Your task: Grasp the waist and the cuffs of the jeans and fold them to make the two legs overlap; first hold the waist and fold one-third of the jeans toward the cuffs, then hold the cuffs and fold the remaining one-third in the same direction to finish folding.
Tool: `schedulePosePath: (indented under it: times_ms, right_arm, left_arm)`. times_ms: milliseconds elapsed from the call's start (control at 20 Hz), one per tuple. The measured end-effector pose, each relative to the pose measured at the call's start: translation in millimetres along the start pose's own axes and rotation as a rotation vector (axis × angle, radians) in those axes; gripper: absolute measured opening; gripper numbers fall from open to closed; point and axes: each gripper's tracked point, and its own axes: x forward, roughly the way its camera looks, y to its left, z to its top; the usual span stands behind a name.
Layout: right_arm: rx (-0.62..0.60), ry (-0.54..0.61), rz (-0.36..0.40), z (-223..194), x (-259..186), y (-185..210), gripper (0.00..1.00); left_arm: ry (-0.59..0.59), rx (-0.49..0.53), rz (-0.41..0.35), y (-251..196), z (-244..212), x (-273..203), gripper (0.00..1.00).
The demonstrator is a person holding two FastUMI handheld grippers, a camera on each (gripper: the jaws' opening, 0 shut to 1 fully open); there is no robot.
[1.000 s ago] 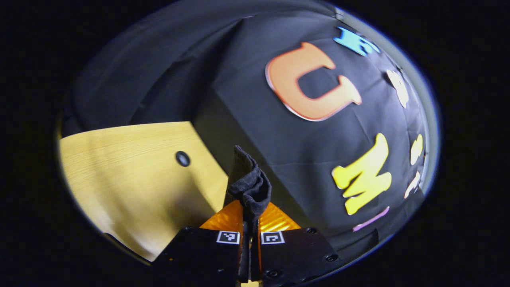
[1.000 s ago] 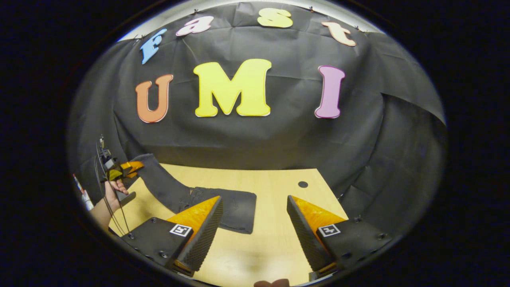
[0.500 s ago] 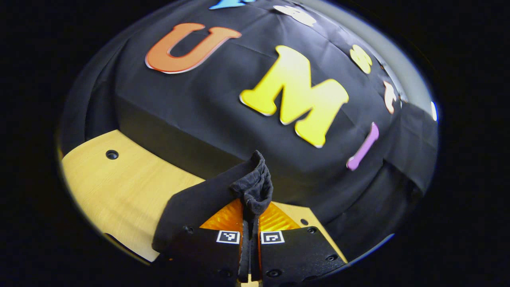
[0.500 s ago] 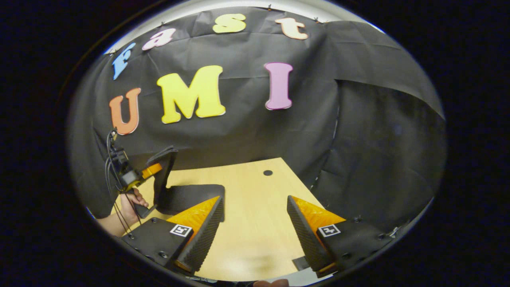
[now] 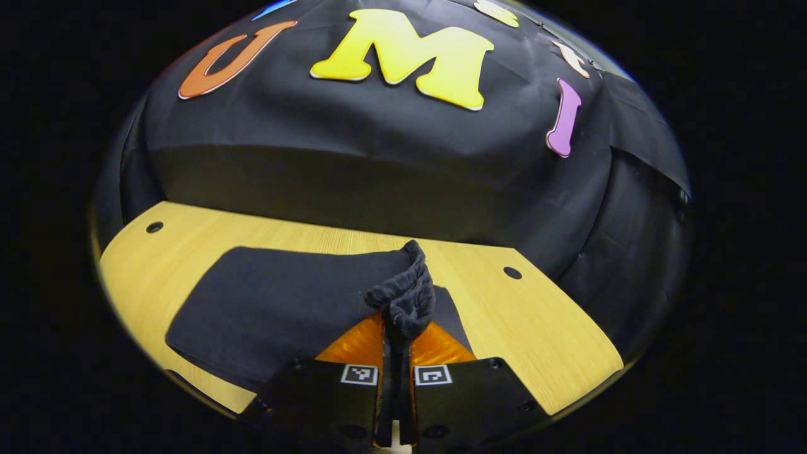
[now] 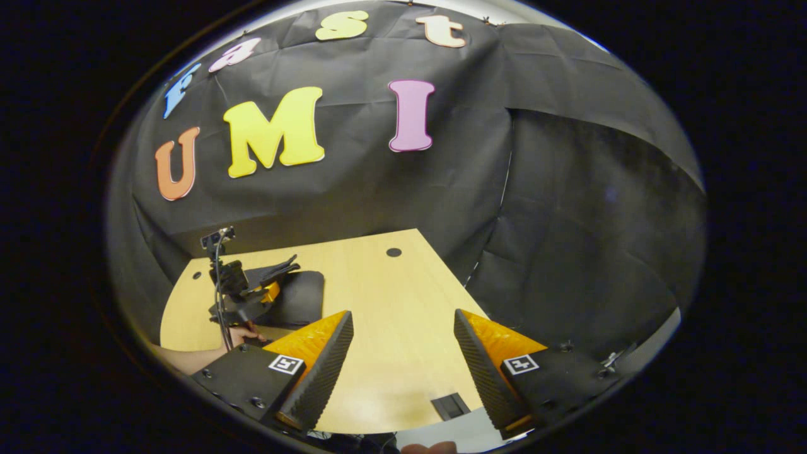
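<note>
My left gripper (image 5: 397, 334) fingers pinch a bunched edge of the jeans (image 5: 284, 302); the folded stack lies on the table (image 5: 542, 328), spreading left of them. Right gripper (image 6: 400, 359) gapes empty, well apart. Left releases, I judge.

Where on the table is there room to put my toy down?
Bare table runs between the jeans and the right edge near the hole, ahead of the open right tool. It's crowded where the left tool grips the jeans.
</note>
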Motion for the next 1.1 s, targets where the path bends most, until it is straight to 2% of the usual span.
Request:
schedulePosePath:
  times_ms: [50, 150, 300, 400, 650, 950, 1100]
  right_arm:
    - [0.004, 0.004, 0.002, 0.1, 3.3, 0.3, 0.98]
    - [0.013, 0.003, 0.008, 2.2, 8.0, 0.9, 0.99]
    - [0.017, 0.003, 0.018, 4.9, 14.0, 3.4, 0.99]
    - [0.020, -0.005, 0.039, 7.4, 15.9, 10.2, 0.99]
    - [0.015, -0.065, 0.105, 26.8, 20.8, 45.1, 0.99]
    - [-0.052, -0.232, 0.251, 83.0, 17.5, 133.0, 0.99]
    - [-0.076, -0.337, 0.311, 111.6, 3.6, 176.2, 0.99]
  left_arm:
    - [0.020, -0.018, -0.001, -0.9, -7.7, 3.0, 0.08]
    - [0.052, -0.022, 0.009, -0.3, -18.0, 7.3, 0.16]
    - [0.046, 0.014, 0.003, -10.2, -16.3, 4.6, 0.45]
    - [0.023, 0.063, 0.037, -9.7, -8.6, 2.9, 1.00]
    - [-0.066, 0.078, 0.033, -4.5, 45.7, -40.8, 1.00]
    - [-0.234, 0.106, 0.071, 29.4, 161.3, -130.5, 0.98]
    - [-0.324, 0.147, 0.117, 51.4, 217.0, -183.8, 0.98]
